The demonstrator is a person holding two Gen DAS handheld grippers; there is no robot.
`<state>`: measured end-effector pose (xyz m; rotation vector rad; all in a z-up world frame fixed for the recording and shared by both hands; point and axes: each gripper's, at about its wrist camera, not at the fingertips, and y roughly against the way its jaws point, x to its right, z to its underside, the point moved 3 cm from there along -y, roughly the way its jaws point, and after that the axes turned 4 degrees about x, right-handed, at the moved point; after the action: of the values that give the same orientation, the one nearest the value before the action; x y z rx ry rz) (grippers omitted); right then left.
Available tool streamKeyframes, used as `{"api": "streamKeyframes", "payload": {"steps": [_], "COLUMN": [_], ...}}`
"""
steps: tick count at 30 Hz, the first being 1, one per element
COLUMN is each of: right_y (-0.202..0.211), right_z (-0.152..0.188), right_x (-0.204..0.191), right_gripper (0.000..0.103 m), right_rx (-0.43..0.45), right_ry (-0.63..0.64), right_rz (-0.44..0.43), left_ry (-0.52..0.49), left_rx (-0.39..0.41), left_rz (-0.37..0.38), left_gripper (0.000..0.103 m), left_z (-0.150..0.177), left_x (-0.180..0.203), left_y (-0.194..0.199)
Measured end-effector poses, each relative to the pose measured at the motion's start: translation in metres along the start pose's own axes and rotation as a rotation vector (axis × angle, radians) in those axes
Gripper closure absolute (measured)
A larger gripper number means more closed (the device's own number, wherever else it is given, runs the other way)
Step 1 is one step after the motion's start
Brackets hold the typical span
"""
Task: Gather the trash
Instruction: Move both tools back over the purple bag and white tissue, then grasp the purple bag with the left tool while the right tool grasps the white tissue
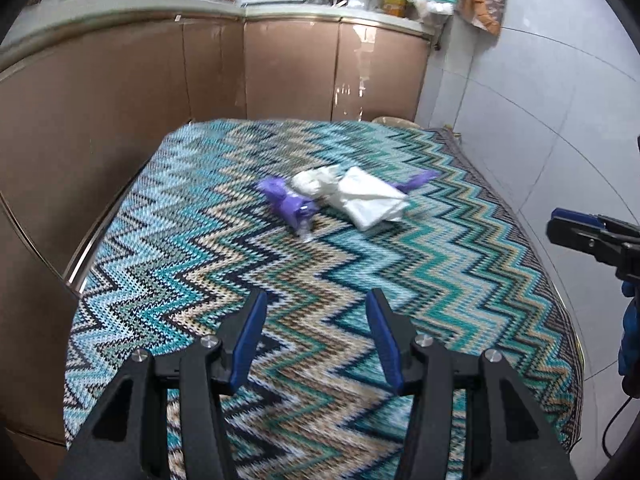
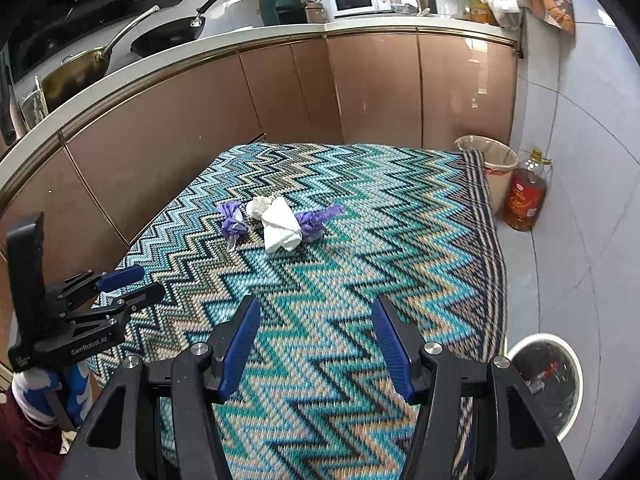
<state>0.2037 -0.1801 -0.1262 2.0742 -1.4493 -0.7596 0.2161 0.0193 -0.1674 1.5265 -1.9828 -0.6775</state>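
tabletop [image 2: 360,264]: lying under a zigzag cloth, carrying the trash at its middle.
trash: white paper wad [image 2: 280,226] sitting between two purple plastic scraps [image 2: 232,218], all touching or just beside one another; same cluster showing in the left view, paper wad [image 1: 360,196].
left gripper [image 1: 316,332]: hovering over the near edge, jaws standing open, holding nothing.
right gripper [image 2: 316,340]: hovering likewise, jaws standing open, empty.
bins: lined bin [image 2: 496,168] standing past the far right corner; round bin [image 2: 552,384] on the floor at the near right.
step, as judged: approaching the pile; closing on one piece at a time, pinching the wad's bulk, not its loose edge.
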Motion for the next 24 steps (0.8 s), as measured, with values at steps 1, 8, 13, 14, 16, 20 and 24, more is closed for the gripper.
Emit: {"api": "streamKeyframes", "payload": {"steps": [1, 8, 13, 14, 16, 20, 24], "right_y": [-0.006, -0.061, -0.097, -0.102, -0.116, -0.146, -0.166], "right_z": [-0.003, -0.027, -0.045, -0.047, -0.051, -0.057, -0.055], "right_x": [0.000, -0.008, -0.021, -0.024, -0.030, -0.037, -0.038], "right_gripper": [0.047, 0.046, 0.046, 0.046, 0.046, 0.048, 0.056], "right_rx": [-0.004, -0.045, -0.065, -0.068, -0.078, -0.103, -0.131], "right_ry": [0.008, 0.073, 0.145, 0.159, 0.194, 0.233, 0.246], "right_rz": [-0.006, -0.072, -0.130, -0.140, -0.159, -0.186, -0.196], "left_ry": [0.013, 0.124, 0.168, 0.174, 0.186, 0.187, 0.175], "left_rx": [-0.008, -0.102, -0.130, -0.137, -0.150, -0.165, -0.167], "left_rz": [0.008, 0.150, 0.173, 0.179, 0.184, 0.196, 0.203], "left_gripper": [0.053, 0.053, 0.053, 0.053, 0.053, 0.054, 0.054], "left_z": [-0.004, -0.032, -0.053, -0.057, -0.061, -0.068, -0.071], "left_x": [-0.009, -0.038, -0.046, -0.047, -0.050, -0.051, -0.049], "left_y": [-0.008, -0.060, -0.099, -0.107, -0.120, -0.141, -0.150]}}
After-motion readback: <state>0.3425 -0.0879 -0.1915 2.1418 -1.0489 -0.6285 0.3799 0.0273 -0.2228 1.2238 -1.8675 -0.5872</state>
